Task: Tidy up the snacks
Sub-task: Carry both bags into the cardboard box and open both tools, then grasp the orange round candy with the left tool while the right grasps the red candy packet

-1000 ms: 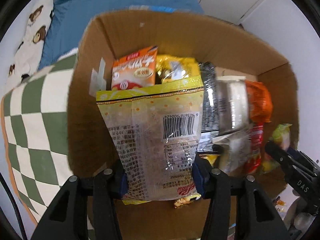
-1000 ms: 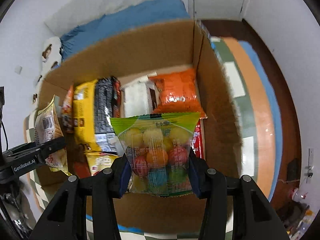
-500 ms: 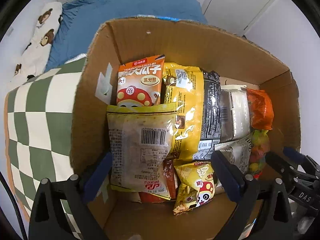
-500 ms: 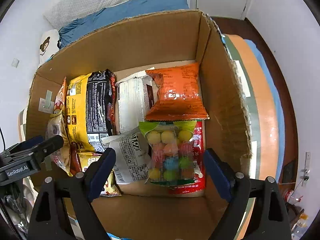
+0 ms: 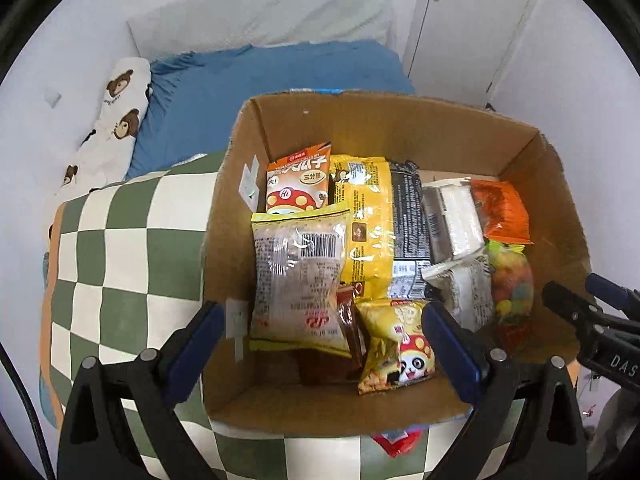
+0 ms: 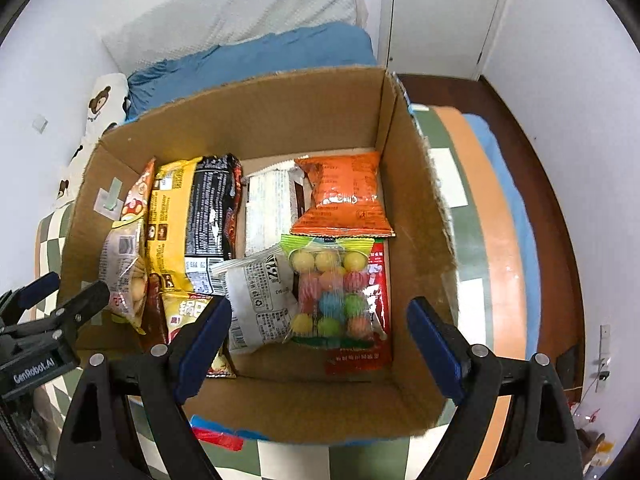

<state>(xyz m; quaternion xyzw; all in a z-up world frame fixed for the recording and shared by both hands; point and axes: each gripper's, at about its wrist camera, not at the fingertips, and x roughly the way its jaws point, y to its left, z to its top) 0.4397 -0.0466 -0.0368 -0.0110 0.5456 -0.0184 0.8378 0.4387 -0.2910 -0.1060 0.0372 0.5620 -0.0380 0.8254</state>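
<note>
Bed point(image 5: 280, 68): it carries everything; your work sits on its blue sheet and the green-and-white checked blanket point(image 5: 120, 248).
Cardboard box point(image 5: 400, 132): open-topped, resting on the blanket, and it is where the snacks are gathered. Its high walls keep the packets from sliding off the soft bedding.
Snack layout: the packets lie flat in rough rows across the box floor, which probably lets you read each one at a glance.
Yellow-and-black bag point(image 5: 380, 220): the longest packet, running front to back near the middle.
Clear barcode bag point(image 5: 300, 276): directly between your left fingers but below them, untouched; it leans over the orange mushroom packet point(image 5: 298, 184) against the left wall.
Orange pouch point(image 6: 344, 200): puffy, at the far right corner.
Ball-candy bag point(image 6: 332, 292): clear with a green header, pastel balls showing through; it lies on a red packet point(image 6: 372, 344) in front of the orange pouch, between your right fingers without contact.
White printed packet point(image 6: 260, 296): crumpled, just beside the candy.
Panda packet point(image 5: 396, 344): small, yellow, nearest the front wall.
Left gripper point(image 5: 320, 344): spread wide, holding nothing, hovering above the box.
Right gripper point(image 6: 320, 340): also spread wide and empty, above the right side.
Judgement: both bags look delivered; a red wrapper point(image 5: 396, 440) outside the front wall may be yours to fetch.
</note>
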